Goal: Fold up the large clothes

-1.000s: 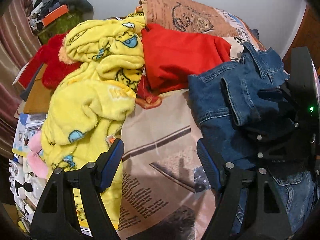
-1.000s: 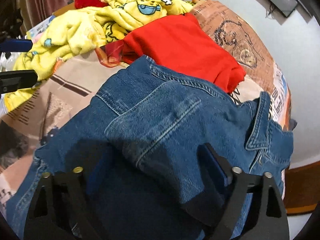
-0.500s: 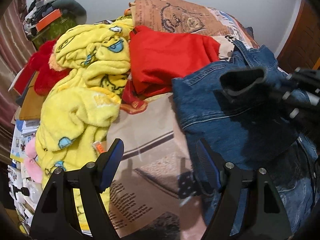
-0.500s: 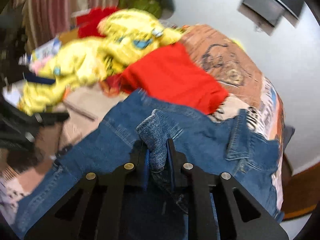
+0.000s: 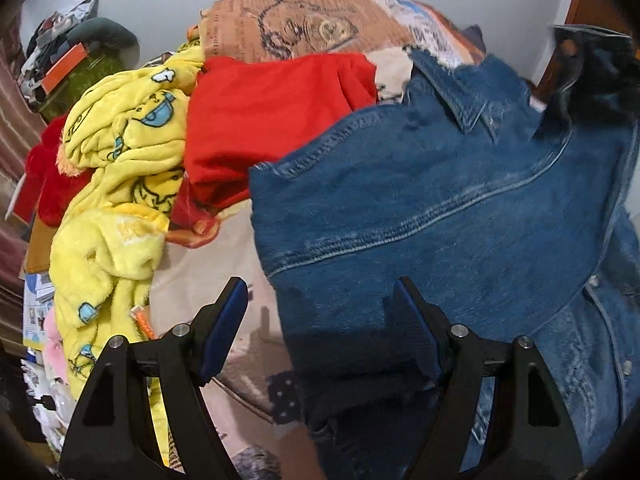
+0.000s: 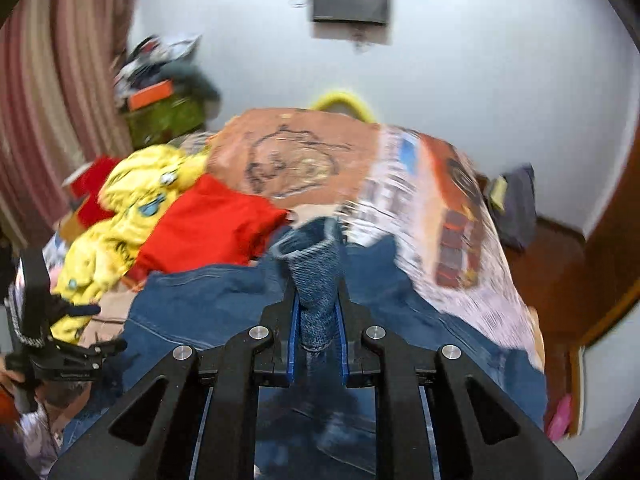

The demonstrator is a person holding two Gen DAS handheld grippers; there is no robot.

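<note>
A blue denim jacket (image 5: pixel 440 208) lies on the bed, with its right part pulled up off the cover. My right gripper (image 6: pixel 316 320) is shut on a bunched fold of the denim jacket (image 6: pixel 224 312), and the fold sticks up between the blue pads. My left gripper (image 5: pixel 320 312) is open and low over the jacket's lower left corner. Denim lies between its fingers, but the pads do not press on it. In the right wrist view the left gripper (image 6: pixel 68 344) shows at the left edge, blurred.
A yellow fleece garment (image 5: pixel 116 200) and a red garment (image 5: pixel 272 120) are heaped on the left of the printed bedspread (image 5: pixel 300 28). Cluttered boxes (image 5: pixel 68 68) stand at the back left by a curtain (image 6: pixel 36 120). A wooden floor (image 6: pixel 560 264) lies to the right.
My right gripper closed on a denim fold and lifted it, raising the jacket's right side. My left gripper slid toward the jacket, whose corner now lies between its fingers.
</note>
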